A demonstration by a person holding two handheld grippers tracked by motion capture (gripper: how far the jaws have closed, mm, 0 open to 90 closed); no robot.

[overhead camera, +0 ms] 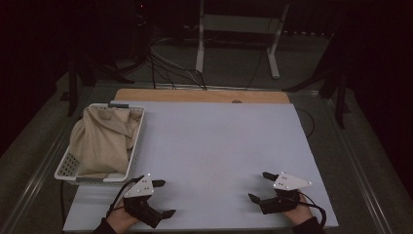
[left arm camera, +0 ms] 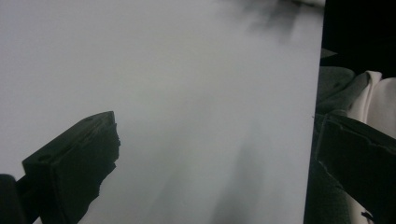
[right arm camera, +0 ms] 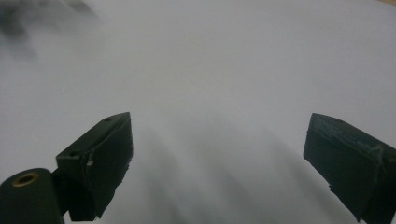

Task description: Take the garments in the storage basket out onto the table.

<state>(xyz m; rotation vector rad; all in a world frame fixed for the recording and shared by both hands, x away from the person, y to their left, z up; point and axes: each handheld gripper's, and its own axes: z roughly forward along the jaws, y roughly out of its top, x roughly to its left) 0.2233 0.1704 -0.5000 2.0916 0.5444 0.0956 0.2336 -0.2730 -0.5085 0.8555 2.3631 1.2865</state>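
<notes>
A dim lab: cables (overhead camera: pixel 168 66) and a white stand (overhead camera: pixel 238 29) on the floor beyond the worktop (overhead camera: pixel 219 141), far ahead of both claws.

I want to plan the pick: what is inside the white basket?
A crumpled beige cloth fills the basket and rises above its rim. Anything below the cloth is covered.

both claws (overhead camera: pixel 162 199) (overhead camera: pixel 259 186) low, jaws wide apart
</notes>
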